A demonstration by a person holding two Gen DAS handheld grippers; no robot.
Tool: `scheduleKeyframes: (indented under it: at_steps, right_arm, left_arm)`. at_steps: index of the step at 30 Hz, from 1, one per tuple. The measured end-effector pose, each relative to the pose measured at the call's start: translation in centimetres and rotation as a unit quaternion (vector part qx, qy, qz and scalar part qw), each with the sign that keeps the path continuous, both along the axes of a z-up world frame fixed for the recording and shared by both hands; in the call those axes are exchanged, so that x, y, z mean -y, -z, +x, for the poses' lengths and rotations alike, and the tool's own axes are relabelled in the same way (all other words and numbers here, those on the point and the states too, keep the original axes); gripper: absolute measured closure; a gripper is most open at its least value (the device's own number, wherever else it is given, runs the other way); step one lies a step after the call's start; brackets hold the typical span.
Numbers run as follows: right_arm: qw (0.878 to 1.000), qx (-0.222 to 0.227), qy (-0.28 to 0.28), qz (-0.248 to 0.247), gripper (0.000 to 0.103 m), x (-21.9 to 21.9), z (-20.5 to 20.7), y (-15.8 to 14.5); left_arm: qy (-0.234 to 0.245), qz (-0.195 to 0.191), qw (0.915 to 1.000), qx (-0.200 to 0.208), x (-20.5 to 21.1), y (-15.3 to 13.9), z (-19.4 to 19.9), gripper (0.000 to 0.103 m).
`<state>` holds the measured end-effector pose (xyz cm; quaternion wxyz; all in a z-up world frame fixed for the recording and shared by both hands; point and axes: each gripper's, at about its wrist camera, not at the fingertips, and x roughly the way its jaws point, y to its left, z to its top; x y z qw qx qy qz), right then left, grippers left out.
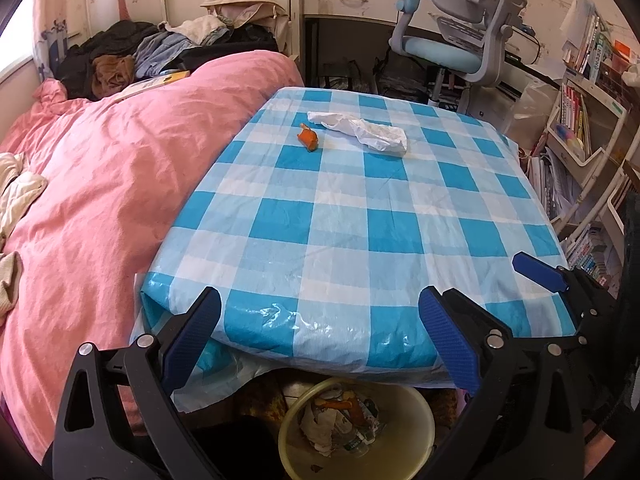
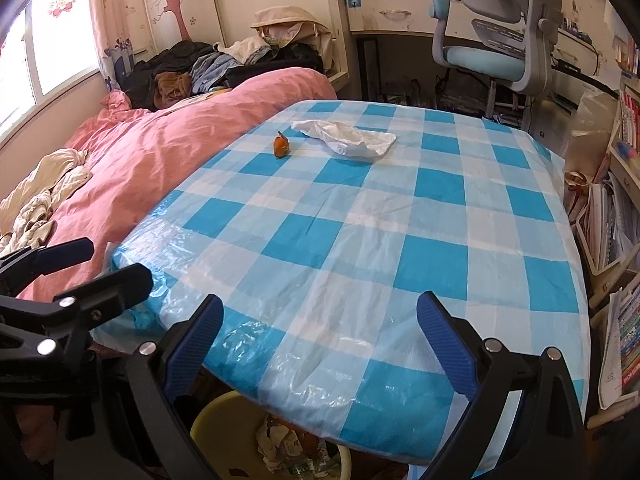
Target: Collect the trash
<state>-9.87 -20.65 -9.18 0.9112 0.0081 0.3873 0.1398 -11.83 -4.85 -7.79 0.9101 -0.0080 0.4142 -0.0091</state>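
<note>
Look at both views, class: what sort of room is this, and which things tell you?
Most likely a child's bedroom: a bed under a pink duvet, a study desk with a blue desk chair, and bookshelves beside the checked table.

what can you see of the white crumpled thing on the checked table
The white crumpled thing looks like thin plastic film or a wrapper, wrinkled and partly translucent, lying flat and stretched out lengthwise at the far side of the blue-and-white checked tablecloth. One end tapers to a narrow twist, the other is broader. A small orange scrap sits just beside its narrow end, apart from it. Neither gripper touches it.
</note>
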Motion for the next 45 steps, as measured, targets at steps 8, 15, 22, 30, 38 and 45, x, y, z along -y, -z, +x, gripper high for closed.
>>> scheduleKeyframes:
  at_steps: [8, 15, 22, 30, 38, 45]
  right_arm:
    - [1.0, -0.01, 0.002, -0.002, 0.01, 0.3, 1.0, 0.5]
    - [1.0, -0.017, 0.002, -0.003, 0.01, 0.5, 1.9, 0.9]
    - [1.0, -0.021, -0.001, -0.004, 0.01, 0.5, 2.6, 1.2]
    - [1.0, -0.016, -0.006, -0.017, 0.01, 0.4, 4.1, 0.7]
    - [0.997, 0.011, -0.047, -0.063, 0.01, -0.7, 8.0, -0.8]
    - [0.992, 0.005, -0.083, -0.093, 0.01, -2.0, 12.0, -0.1]
  left_arm:
    - [0.003, -0.005, 1.0, -0.003, 0.0, 0.0, 1.1, 0.007]
    - [0.005, -0.01, 0.9999, -0.008, 0.2, 0.1, 1.7, 0.007]
    - [0.01, -0.014, 0.9997, -0.017, 0.3, 0.5, 2.5, 0.007]
    - [0.0, -0.009, 0.9996, -0.027, -0.9, 0.2, 4.3, 0.008]
    - [-0.029, -0.013, 0.9987, -0.04, -3.6, -0.8, 10.3, 0.008]
    - [-0.036, -0.012, 0.9981, -0.048, -3.5, -0.1, 17.0, 0.008]
